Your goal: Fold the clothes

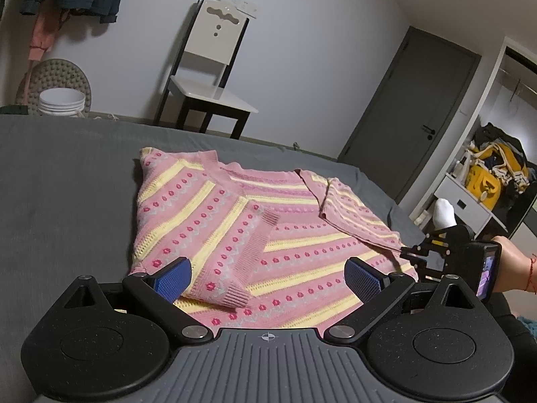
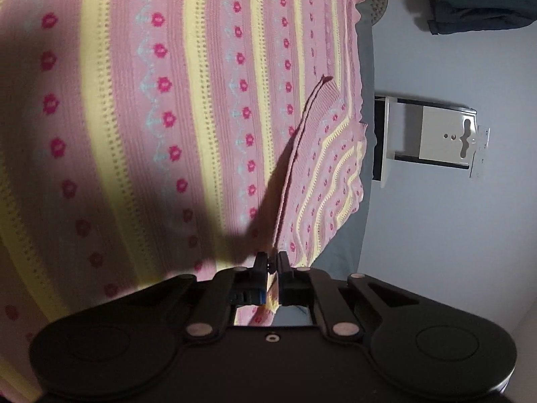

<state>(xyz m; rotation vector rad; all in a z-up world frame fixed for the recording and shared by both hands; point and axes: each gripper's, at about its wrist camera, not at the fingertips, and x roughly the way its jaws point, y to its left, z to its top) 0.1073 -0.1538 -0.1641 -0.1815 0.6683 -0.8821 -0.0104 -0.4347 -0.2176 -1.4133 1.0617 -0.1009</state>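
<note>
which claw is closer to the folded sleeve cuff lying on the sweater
Left. The left claw hangs open right over the folded sleeve cuff, which lies between its fingers. The right claw is off at the sweater's right edge, shut on the fabric there.

Dim, even indoor light; fisheye bending darkens the corners. In the right wrist view a broad soft shadow covers the pink-and-yellow striped knitted sweater (image 2: 201,100), slightly blurred.

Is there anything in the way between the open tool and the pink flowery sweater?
Nothing visible. The left tool hangs open right over the pink-and-yellow striped knit sweater, with only its folded sleeve cuff below.
</note>
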